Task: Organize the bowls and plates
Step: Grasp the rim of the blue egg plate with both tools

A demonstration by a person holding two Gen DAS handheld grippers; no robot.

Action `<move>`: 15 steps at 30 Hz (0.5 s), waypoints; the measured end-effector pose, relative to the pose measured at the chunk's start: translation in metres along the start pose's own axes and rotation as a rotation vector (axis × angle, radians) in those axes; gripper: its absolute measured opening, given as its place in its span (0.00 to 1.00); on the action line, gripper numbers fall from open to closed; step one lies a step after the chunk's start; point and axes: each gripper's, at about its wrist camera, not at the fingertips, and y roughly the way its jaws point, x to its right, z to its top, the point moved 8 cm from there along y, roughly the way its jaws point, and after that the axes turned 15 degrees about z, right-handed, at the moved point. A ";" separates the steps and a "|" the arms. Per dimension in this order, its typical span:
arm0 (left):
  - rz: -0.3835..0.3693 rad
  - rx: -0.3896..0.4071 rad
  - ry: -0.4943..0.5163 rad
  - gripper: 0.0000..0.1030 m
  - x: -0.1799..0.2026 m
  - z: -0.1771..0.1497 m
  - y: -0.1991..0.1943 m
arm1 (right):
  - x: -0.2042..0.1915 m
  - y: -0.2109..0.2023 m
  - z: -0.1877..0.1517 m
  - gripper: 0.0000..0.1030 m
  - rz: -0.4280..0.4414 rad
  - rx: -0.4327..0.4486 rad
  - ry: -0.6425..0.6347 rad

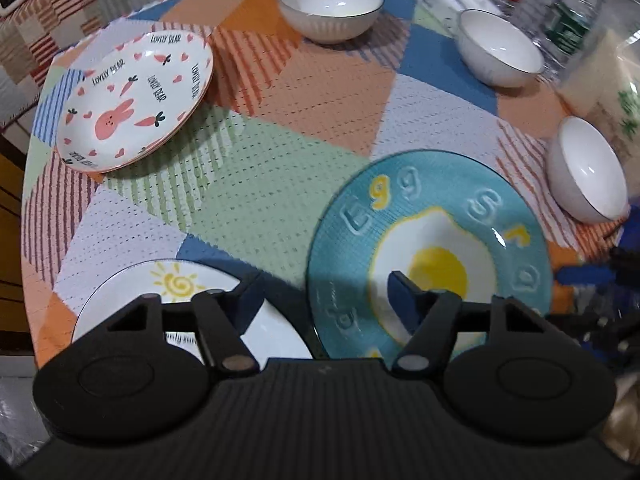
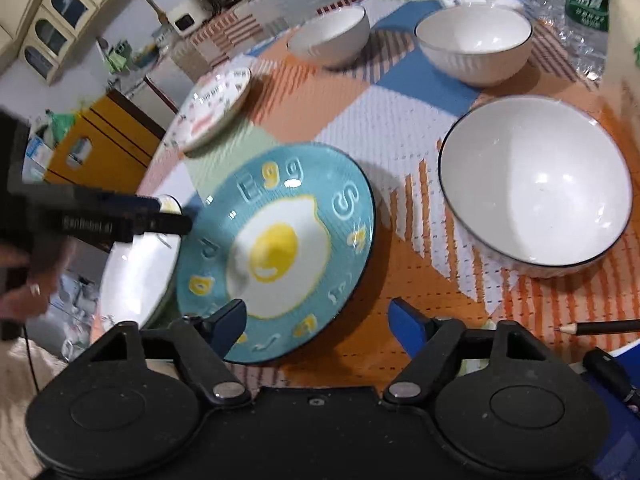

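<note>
Blue egg plate (image 1: 430, 256) lies flat on the counter (image 1: 280, 160) between my two wide-open, empty claws, left claw (image 1: 326, 292) and right claw (image 2: 316, 320), so I'd probably pinch its near rim squarely, lifting level toward the sun plate (image 1: 192, 304).

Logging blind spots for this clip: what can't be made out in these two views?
- White sun-print plate: near half hidden behind the left gripper in the left wrist view; lettering unreadable.
- Clear plastic water bottles: tops cut off by the upper edge, labels blurred, both views.
- Dark pencil: cut off by the right edge, right wrist view.
- Pink rabbit-print plate: print too blurred to read in the right wrist view.
</note>
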 end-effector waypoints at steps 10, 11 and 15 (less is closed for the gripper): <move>-0.046 -0.048 0.078 0.26 0.010 -0.003 0.028 | 0.014 0.014 0.001 0.22 -0.011 0.003 -0.012; -0.048 -0.049 0.074 0.25 0.009 -0.004 0.030 | 0.016 0.014 0.002 0.21 -0.005 0.009 0.014; -0.073 -0.051 0.037 0.25 0.007 -0.007 0.032 | 0.022 0.012 0.000 0.18 0.016 0.048 0.059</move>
